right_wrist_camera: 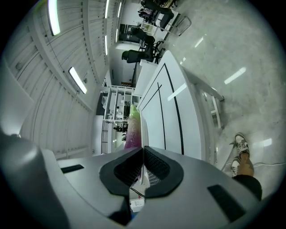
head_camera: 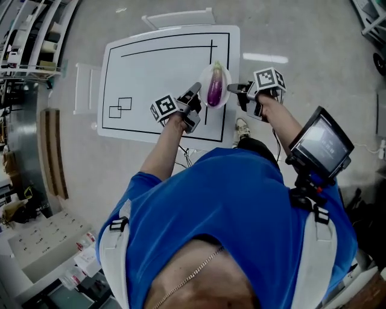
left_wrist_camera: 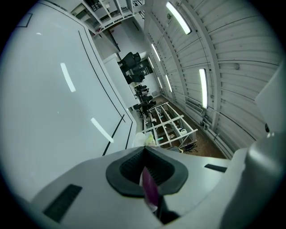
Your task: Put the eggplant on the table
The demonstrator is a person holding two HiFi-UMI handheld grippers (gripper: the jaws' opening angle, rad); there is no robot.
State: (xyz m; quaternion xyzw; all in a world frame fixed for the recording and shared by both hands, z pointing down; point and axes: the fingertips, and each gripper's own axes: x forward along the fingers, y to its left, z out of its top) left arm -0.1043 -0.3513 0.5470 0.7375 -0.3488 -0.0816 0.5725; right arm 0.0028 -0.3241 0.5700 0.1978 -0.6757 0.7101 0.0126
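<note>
A purple eggplant point(head_camera: 215, 90) with a green stem lies on a small white plate point(head_camera: 205, 75), held over the right part of the white table point(head_camera: 157, 72). My left gripper point(head_camera: 194, 96) is shut on the plate's left rim and my right gripper point(head_camera: 237, 90) is shut on its right rim. In the left gripper view the left gripper point(left_wrist_camera: 145, 154) pinches the plate edge-on, with a purple strip of eggplant point(left_wrist_camera: 150, 190) showing between the pads. In the right gripper view the right gripper point(right_wrist_camera: 143, 150) clamps the thin plate rim point(right_wrist_camera: 142, 134), and the eggplant point(right_wrist_camera: 133, 127) rises beside it.
The table carries black outline markings, with two small overlapping squares point(head_camera: 120, 107) at its left. White frames point(head_camera: 178, 18) stand at its far and left sides. Shelving point(head_camera: 27, 42) fills the left. A screen device point(head_camera: 319, 145) hangs at the person's right; a shoe point(head_camera: 241, 127) rests below the table edge.
</note>
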